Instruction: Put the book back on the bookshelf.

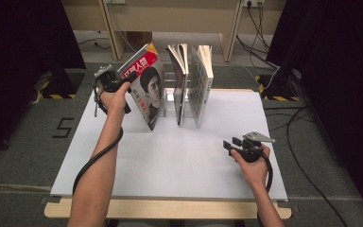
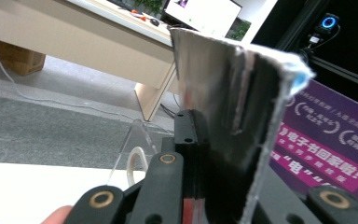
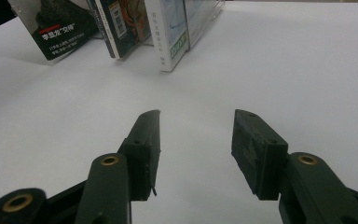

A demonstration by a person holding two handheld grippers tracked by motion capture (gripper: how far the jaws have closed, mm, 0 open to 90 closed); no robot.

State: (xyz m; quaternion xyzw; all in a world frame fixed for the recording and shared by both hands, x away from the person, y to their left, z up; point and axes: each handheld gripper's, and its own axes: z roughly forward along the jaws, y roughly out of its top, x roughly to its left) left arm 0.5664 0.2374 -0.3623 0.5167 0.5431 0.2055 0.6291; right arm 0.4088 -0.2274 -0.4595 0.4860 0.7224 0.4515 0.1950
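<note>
White surface on a wooden base, grey carpet around it, dark curtains both sides, desk legs at the back.

Left gripper: jaws clamped on the upper edge of the red-cover magazine. Magazine is tilted, top leaning toward the gripper, bottom corner touching the surface. In the left gripper view the magazine's silvery edge runs up from between the jaws; purple back cover off to the right of them. Clear acrylic stand sits just past the jaws on the left.

Two more books stand upright just beside the magazine, on the side away from the left jaws: the middle book and the white-spine book, both in the clear stand at the far end of the surface.

Right gripper: jaws apart, nothing between them, low over bare surface, well apart from the books. In the right gripper view the three spines sit ahead of the jaws and up-left: magazine leaning, the other two upright.
</note>
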